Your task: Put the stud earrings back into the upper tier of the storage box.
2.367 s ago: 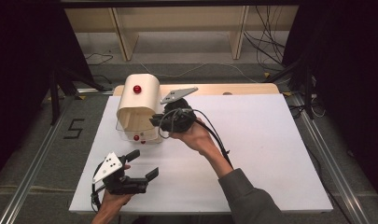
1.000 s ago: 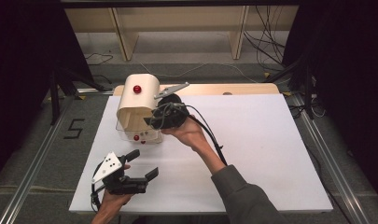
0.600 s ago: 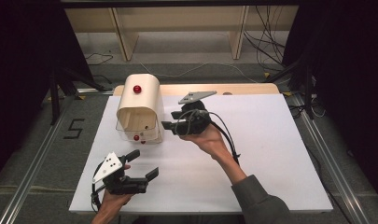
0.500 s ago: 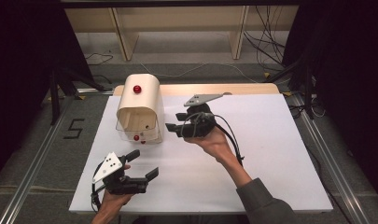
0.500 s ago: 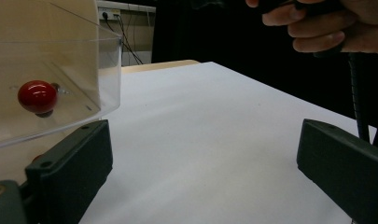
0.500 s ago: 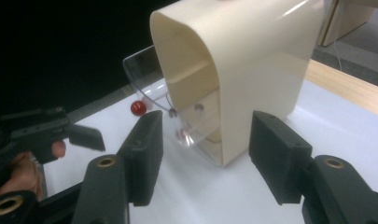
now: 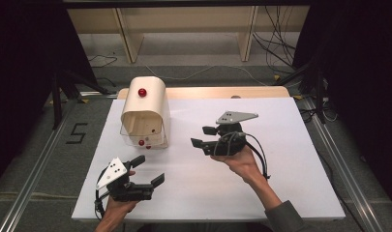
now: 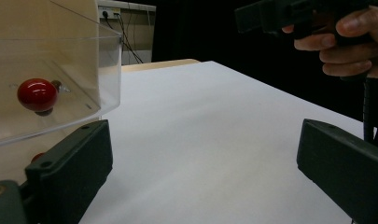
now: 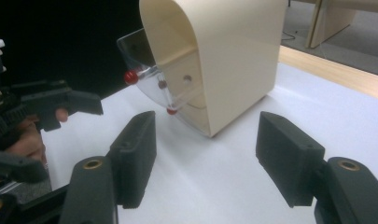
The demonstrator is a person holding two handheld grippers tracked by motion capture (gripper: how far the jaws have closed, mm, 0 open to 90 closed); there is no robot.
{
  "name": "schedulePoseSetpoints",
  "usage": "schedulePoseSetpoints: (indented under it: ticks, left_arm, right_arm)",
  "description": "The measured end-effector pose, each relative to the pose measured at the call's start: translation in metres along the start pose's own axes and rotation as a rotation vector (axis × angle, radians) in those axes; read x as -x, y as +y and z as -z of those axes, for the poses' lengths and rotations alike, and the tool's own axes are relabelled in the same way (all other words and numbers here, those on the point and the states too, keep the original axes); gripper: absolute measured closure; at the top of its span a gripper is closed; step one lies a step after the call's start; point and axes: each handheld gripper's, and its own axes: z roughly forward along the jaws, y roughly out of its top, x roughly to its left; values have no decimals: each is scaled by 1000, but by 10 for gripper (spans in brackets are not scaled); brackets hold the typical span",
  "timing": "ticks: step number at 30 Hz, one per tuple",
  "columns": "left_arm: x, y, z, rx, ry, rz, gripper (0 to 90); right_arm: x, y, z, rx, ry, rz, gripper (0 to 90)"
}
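Observation:
A cream arched box [image 7: 150,104] with a red knob [image 7: 142,92] on top stands at the table's back left. A clear drawer [image 7: 141,140] with a red knob [image 7: 142,142] sticks out of its front. My right gripper [image 7: 202,136] hovers open and empty to the right of the box, jaws pointing at it. In the right gripper view the box [image 9: 224,51] and clear drawer [image 9: 144,56] lie ahead of the right gripper [image 9: 210,158]. My left gripper [image 7: 148,169] sits open near the front edge, below the box. The left gripper [image 8: 200,177] has the drawer [image 8: 51,93] at its left.
The white table top [image 7: 290,169] has a wooden strip [image 7: 222,92] along its far edge. Metal rails [image 7: 339,164] run down both sides. A "5" [image 7: 76,133] is marked on the floor at the left. Shelf legs and cables [image 7: 276,43] lie beyond the table.
My right gripper has drawn back from the box's front corner, moving right and toward the table's middle. The left gripper and the box have stayed put.

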Motion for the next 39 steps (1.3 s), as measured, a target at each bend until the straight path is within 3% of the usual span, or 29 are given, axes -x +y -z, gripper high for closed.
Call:
schedulePoseSetpoints:
  ticks: [16,28,39]
  left_arm:
    - [0,0,0,0,2,1,31]
    - [0,0,0,6,3,7,31]
    - [0,1,0,7,2,6,31]
  right_arm:
    - [16,-64,46,58,-47,-73,338]
    - [20,-104,82,150,-114,-72,314]
    - [25,-126,91,161,-157,-86,285]
